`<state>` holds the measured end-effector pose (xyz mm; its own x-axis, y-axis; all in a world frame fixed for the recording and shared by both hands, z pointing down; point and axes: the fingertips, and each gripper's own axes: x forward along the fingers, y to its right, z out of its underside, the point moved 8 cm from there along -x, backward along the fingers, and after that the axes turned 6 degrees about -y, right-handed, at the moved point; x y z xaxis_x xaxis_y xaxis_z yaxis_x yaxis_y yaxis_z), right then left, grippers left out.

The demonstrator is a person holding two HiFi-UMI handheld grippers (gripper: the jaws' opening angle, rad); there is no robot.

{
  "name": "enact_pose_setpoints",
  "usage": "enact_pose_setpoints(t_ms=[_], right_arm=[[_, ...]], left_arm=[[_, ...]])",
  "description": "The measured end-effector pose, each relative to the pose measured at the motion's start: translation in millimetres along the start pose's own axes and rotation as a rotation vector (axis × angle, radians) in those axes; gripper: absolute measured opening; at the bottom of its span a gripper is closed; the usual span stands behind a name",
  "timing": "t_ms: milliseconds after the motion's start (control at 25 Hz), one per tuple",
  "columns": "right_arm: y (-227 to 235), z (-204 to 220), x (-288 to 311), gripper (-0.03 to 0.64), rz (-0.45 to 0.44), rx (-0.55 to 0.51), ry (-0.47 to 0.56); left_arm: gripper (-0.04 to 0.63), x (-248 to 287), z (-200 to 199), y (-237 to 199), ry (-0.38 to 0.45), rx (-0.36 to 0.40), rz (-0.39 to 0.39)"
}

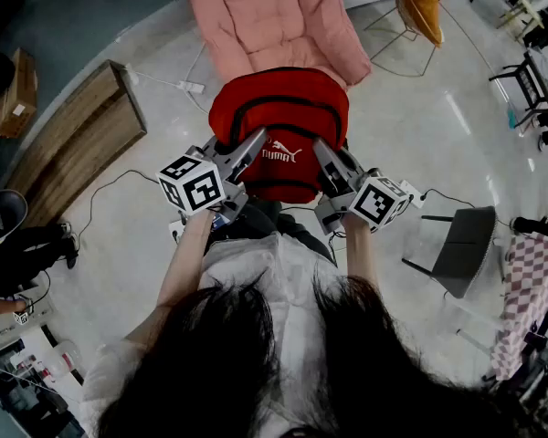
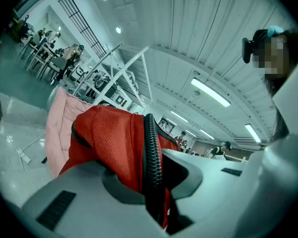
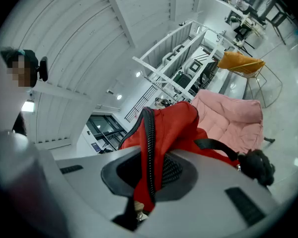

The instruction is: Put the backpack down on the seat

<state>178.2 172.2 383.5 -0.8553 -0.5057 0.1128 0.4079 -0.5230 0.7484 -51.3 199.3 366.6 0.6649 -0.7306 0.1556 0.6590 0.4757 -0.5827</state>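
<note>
Red fabric fills the middle of the head view: the backpack (image 1: 279, 121) hangs between the two grippers. The left gripper (image 1: 253, 144) is clamped on the bag's zipped top at its 9 o'clock side, and the right gripper (image 1: 321, 153) is clamped on it at the 3 o'clock side. Each gripper view shows red cloth and a black zip (image 2: 150, 148) pinched between closed jaws.

The pink padded seat (image 1: 265, 16) lies at 12 o'clock from the bag, and its near edge is hidden behind the bag's far side. Whether the bag's bottom touches the seat cannot be told, but it looks carried, not resting — both grippers seem to bear it.

So the pick-up and the carry up to the seat look done. What is left, as I judge it, is to move the bag forward over the seat and lower it until the seat takes its weight. Then both grippers can open and draw back.
</note>
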Motion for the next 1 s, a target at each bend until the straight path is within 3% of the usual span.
enact_pose_setpoints(t_ms=[1000], right_arm=[[-2.8,-4.7,94.6,0.055,0.106,-0.014,0.023]], left_arm=[[0.078,-6.3,-54.8,-88.5,-0.067,0.004,0.069]])
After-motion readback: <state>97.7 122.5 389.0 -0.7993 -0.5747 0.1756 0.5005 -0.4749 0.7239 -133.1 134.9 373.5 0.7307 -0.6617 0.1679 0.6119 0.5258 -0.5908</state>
